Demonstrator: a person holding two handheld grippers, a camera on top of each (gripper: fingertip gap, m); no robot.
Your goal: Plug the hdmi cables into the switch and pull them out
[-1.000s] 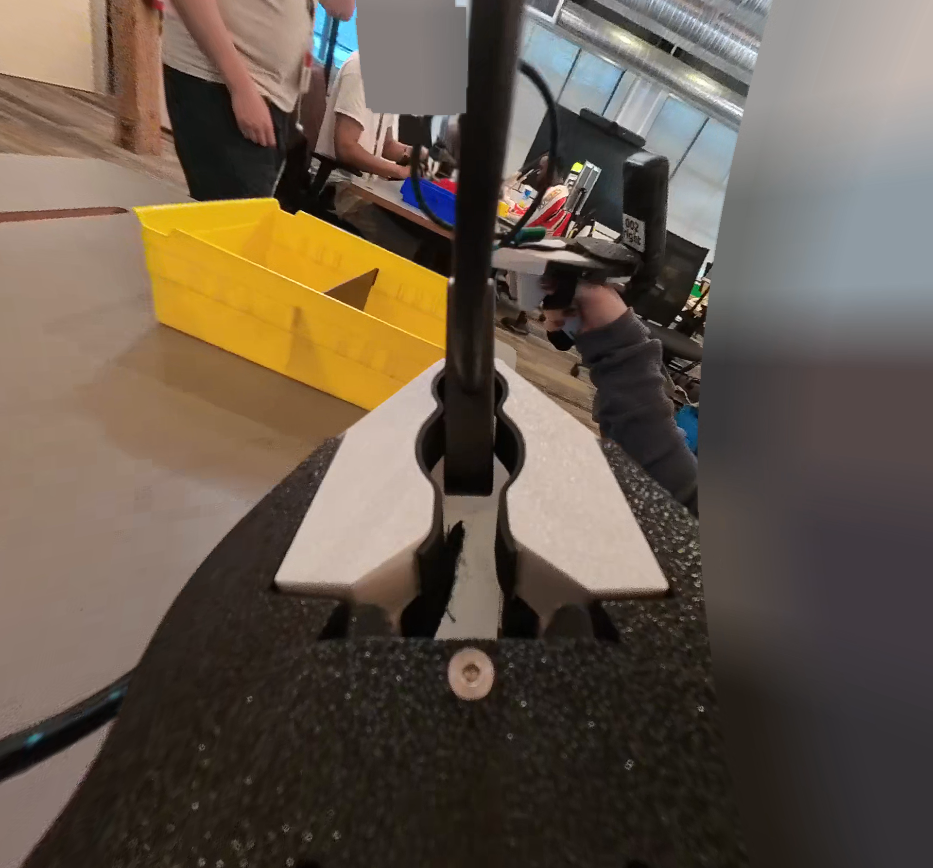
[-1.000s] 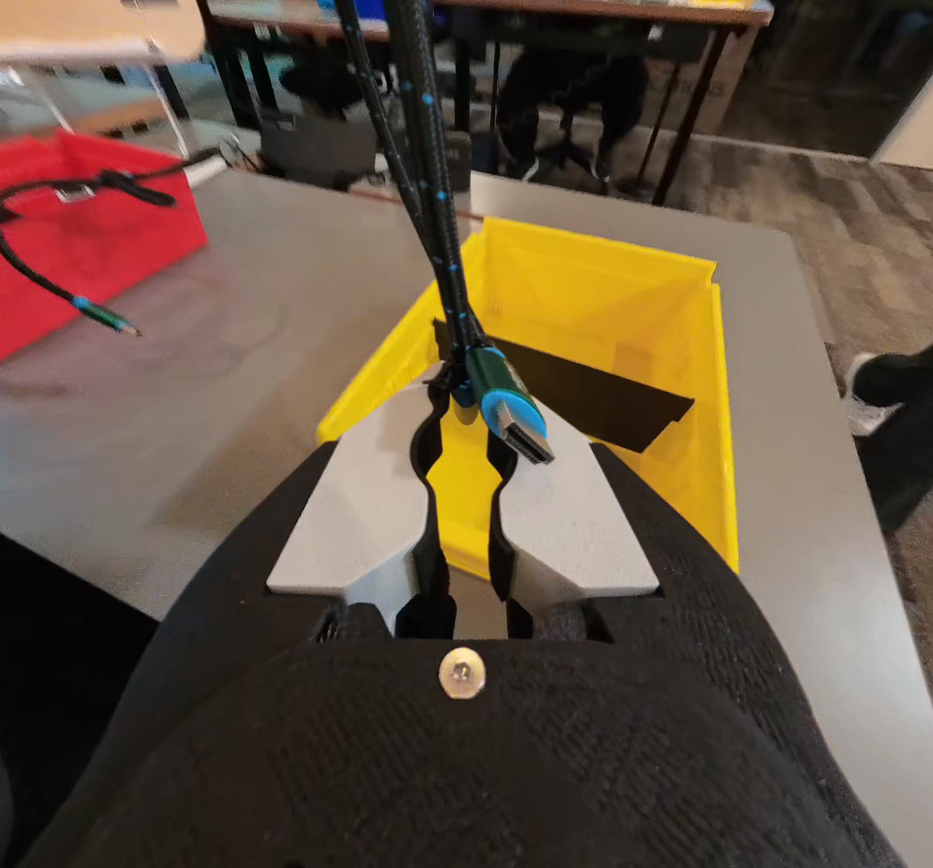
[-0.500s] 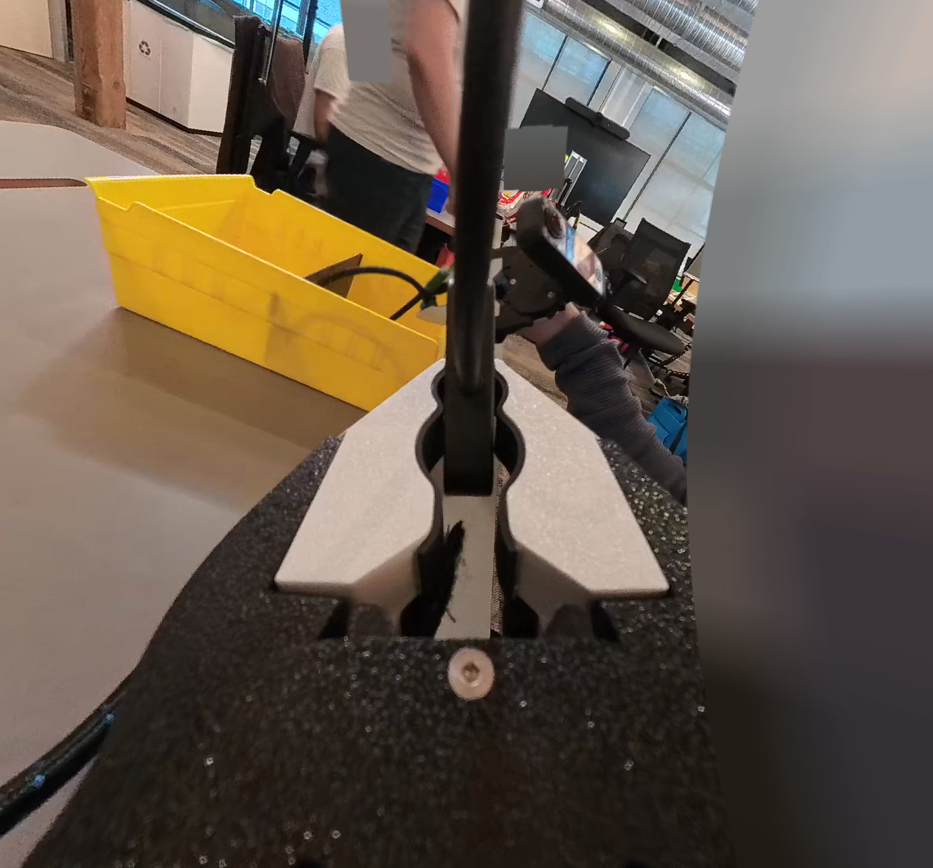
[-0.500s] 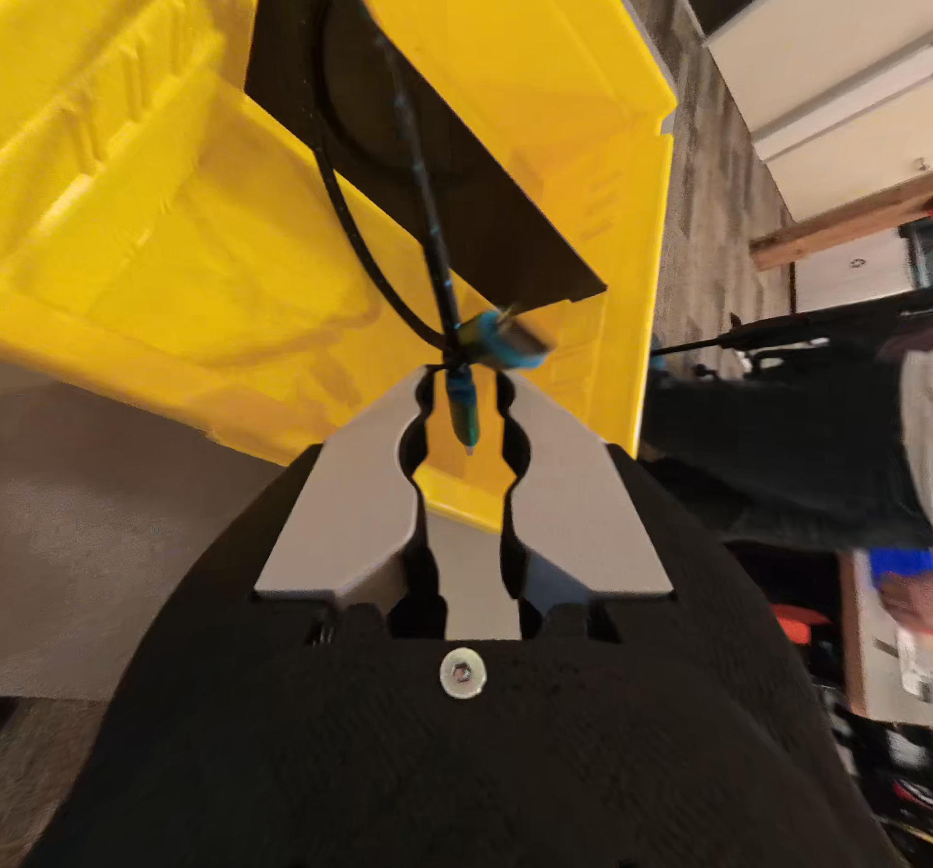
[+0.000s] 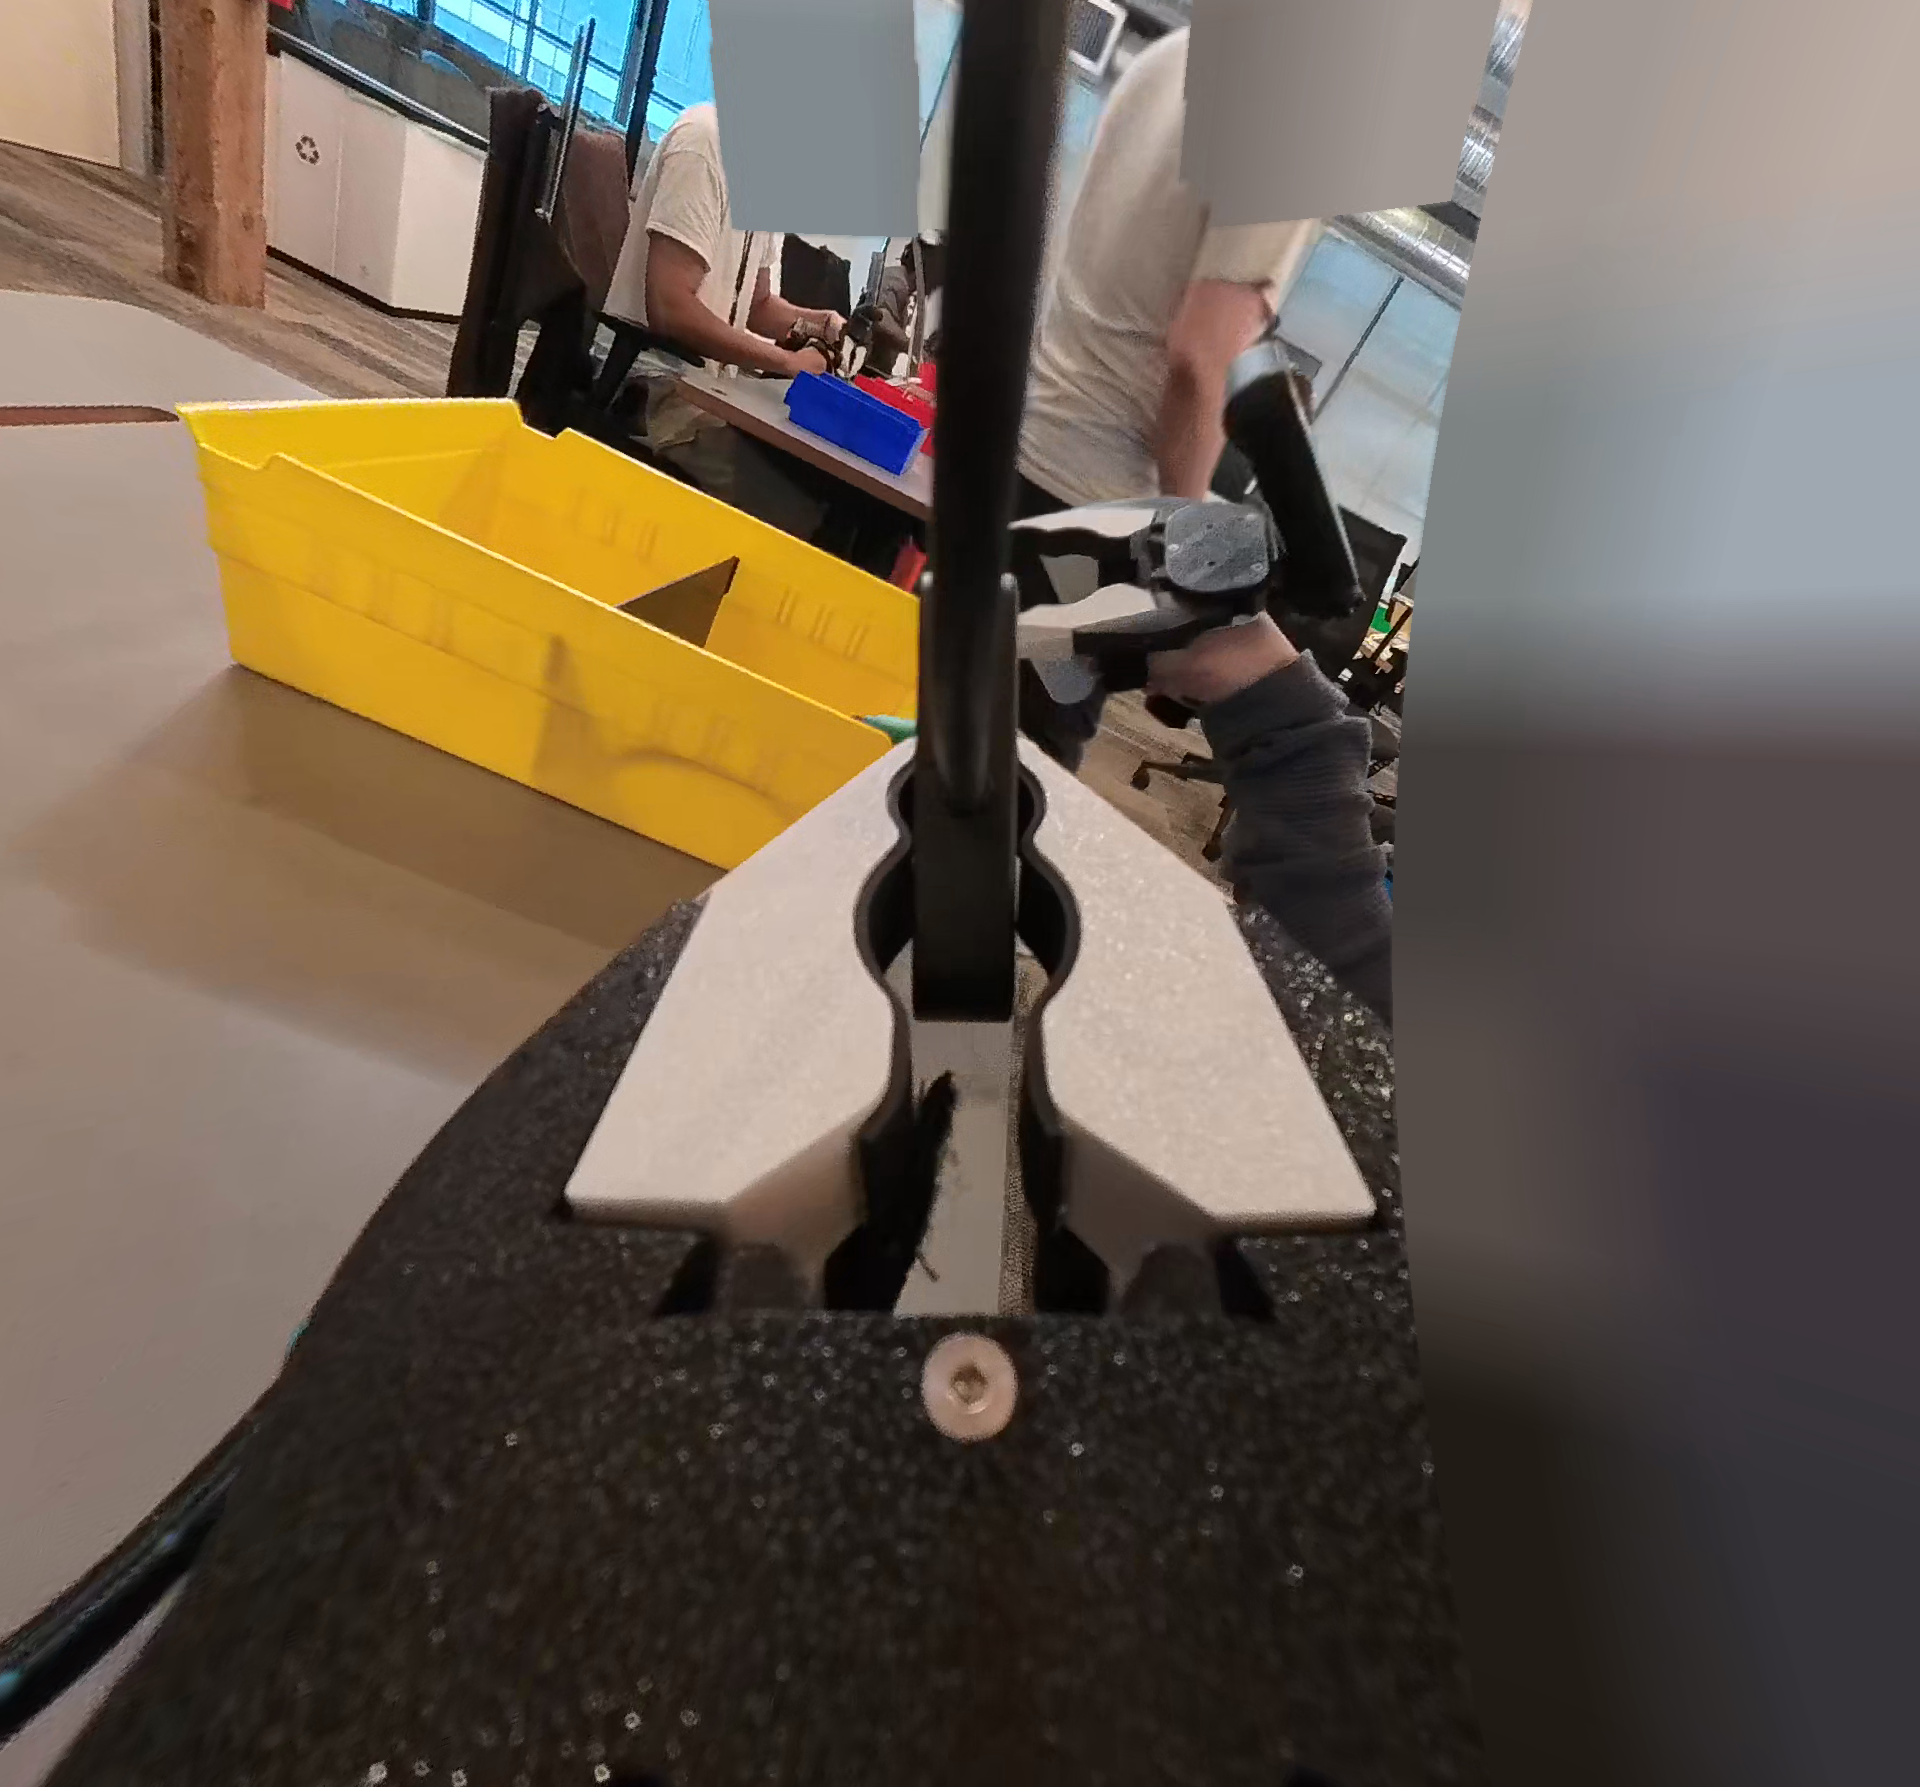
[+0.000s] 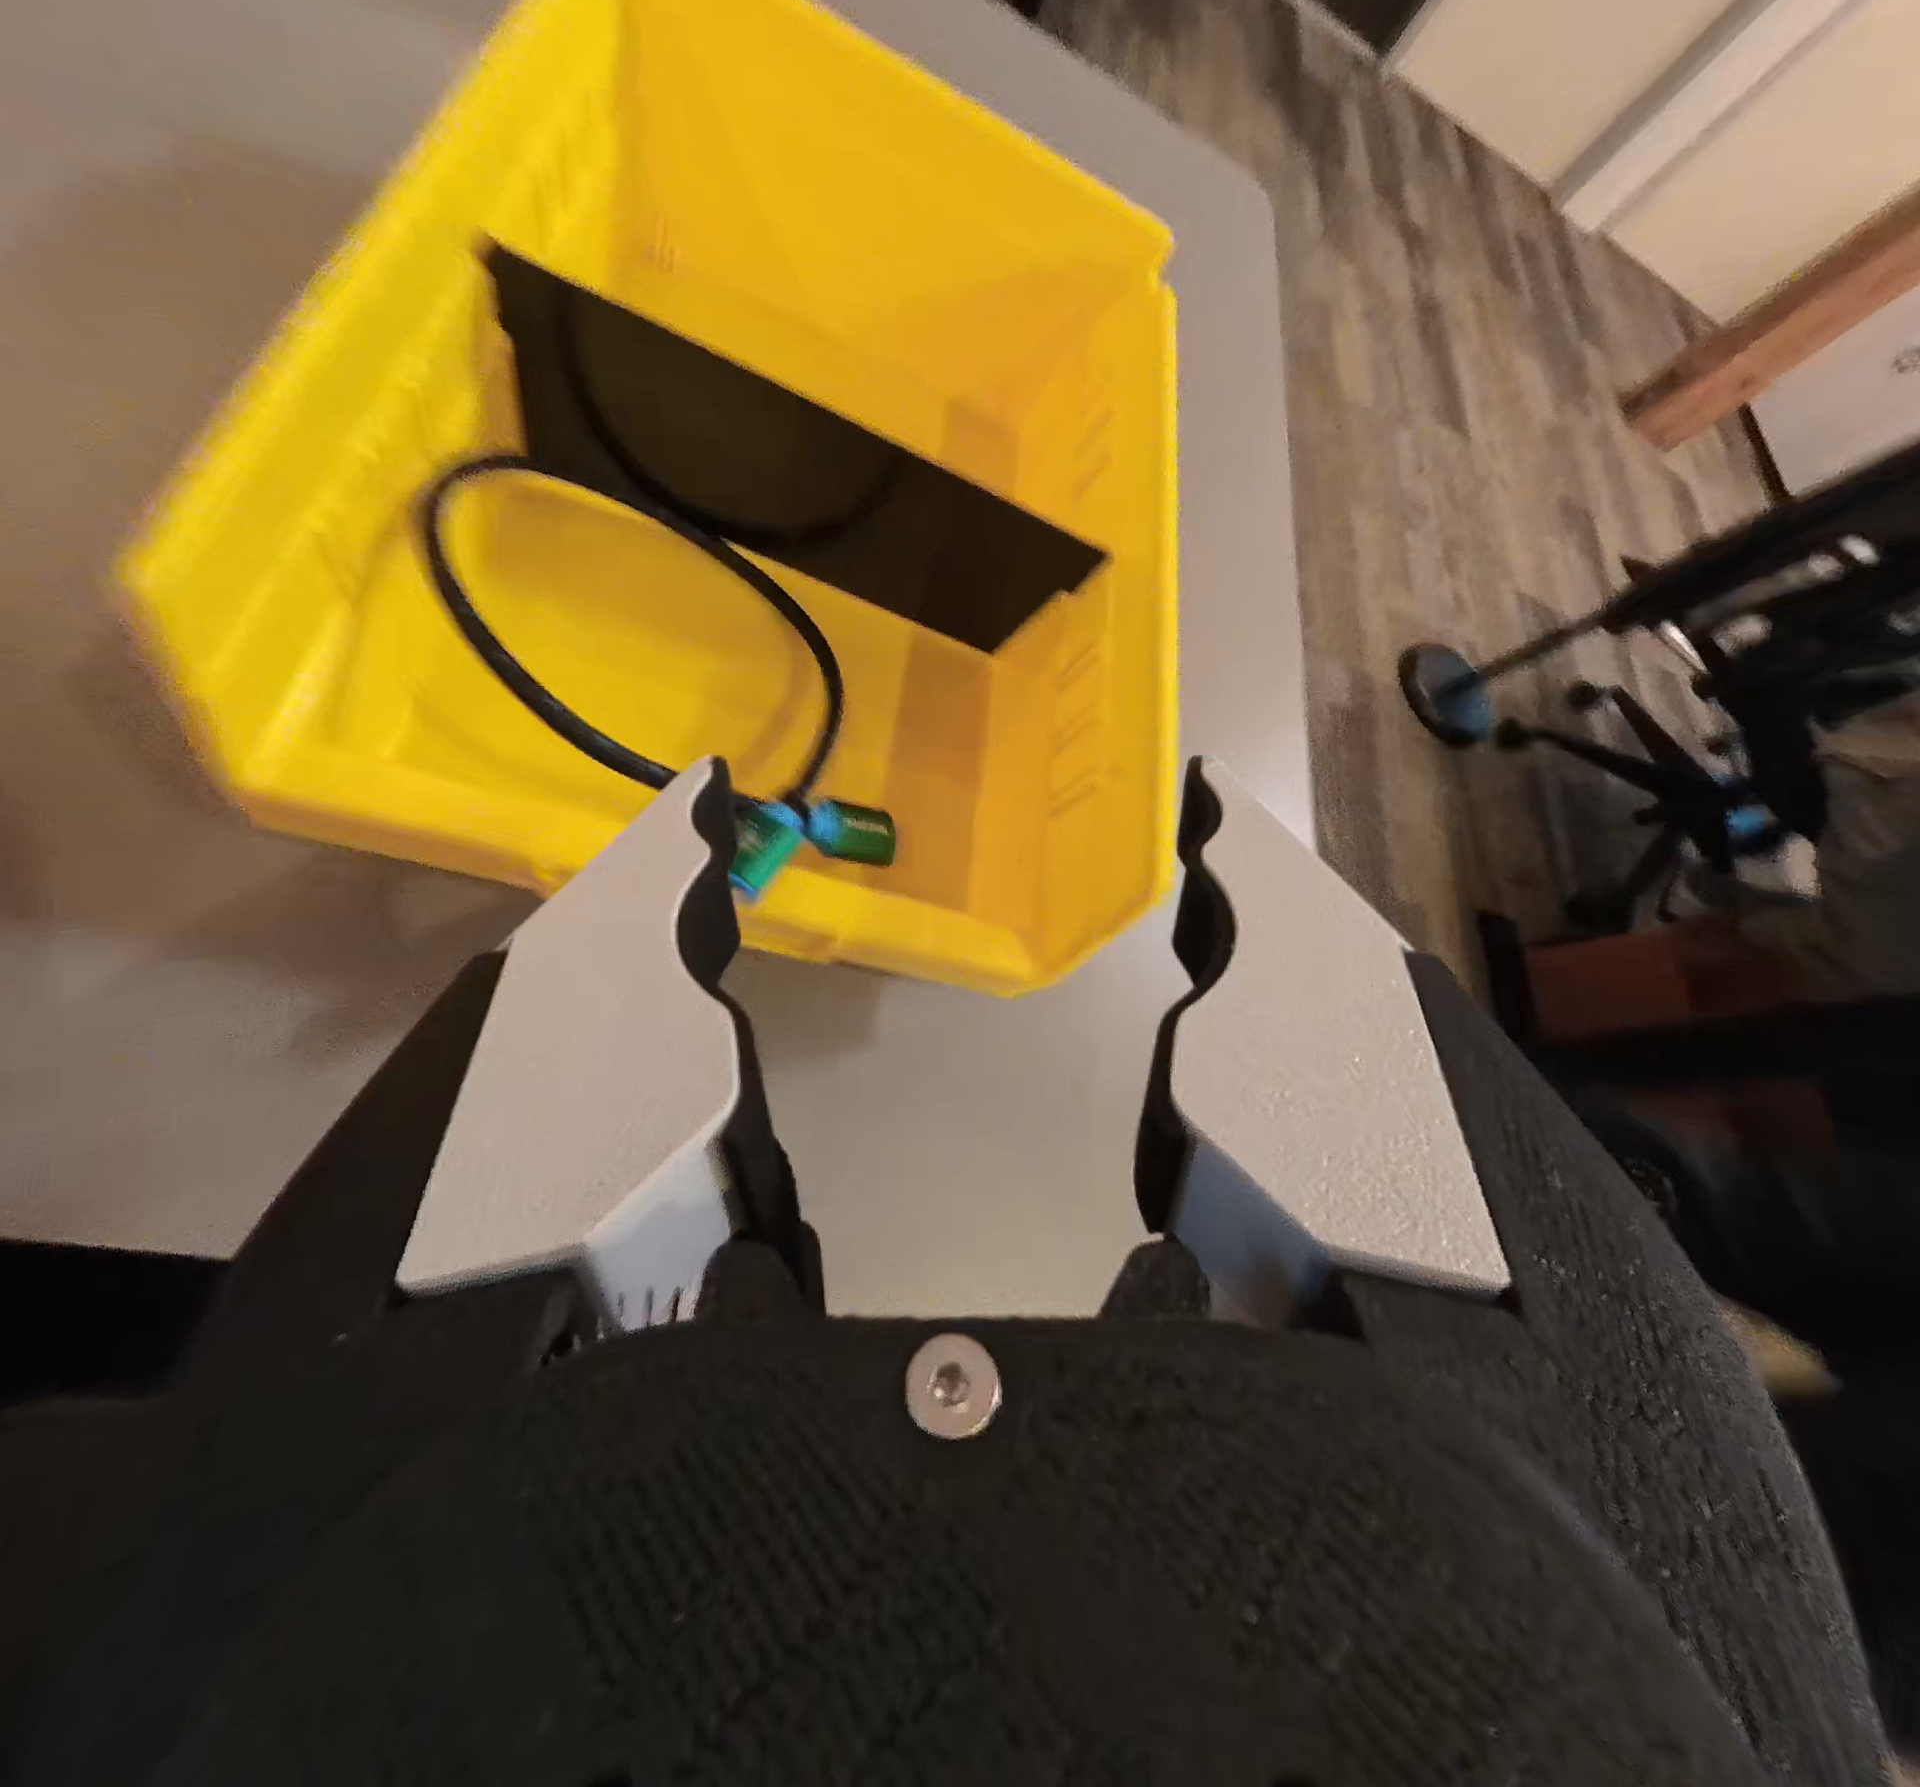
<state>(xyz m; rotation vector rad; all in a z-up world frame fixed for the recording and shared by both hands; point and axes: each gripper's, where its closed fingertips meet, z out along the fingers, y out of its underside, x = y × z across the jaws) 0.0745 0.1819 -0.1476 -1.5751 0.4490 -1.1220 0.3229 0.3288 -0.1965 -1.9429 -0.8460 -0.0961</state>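
Observation:
My left gripper [image 5: 966, 776] is shut on a thin black switch [image 5: 997, 283], held upright and seen edge-on. My right gripper [image 6: 956, 781] is open and empty, hovering over the near end of a yellow bin [image 6: 1143, 594]. A black HDMI cable [image 6: 821, 657] lies looped in the bin, its two green-and-blue plugs [image 6: 852, 828] at the near wall. A black divider [image 6: 831, 511] crosses the bin. In the left wrist view the bin [image 5: 416, 615] stands left of the switch, and the right gripper [image 5: 1049, 584] shows beyond it, open.
The bin sits on a grey table [image 5: 208, 1010] near its right edge, with floor beyond [image 6: 1455, 387]. Another black cable [image 5: 104, 1602] runs along the table at lower left. People stand and sit behind, by a table with a blue bin [image 5: 852, 418]. Across from one pair of fingers to the other is roughly 30 centimetres.
My right gripper has let go of the cable, which has dropped into the yellow bin, and its jaws have opened wide. My left gripper still holds the switch.

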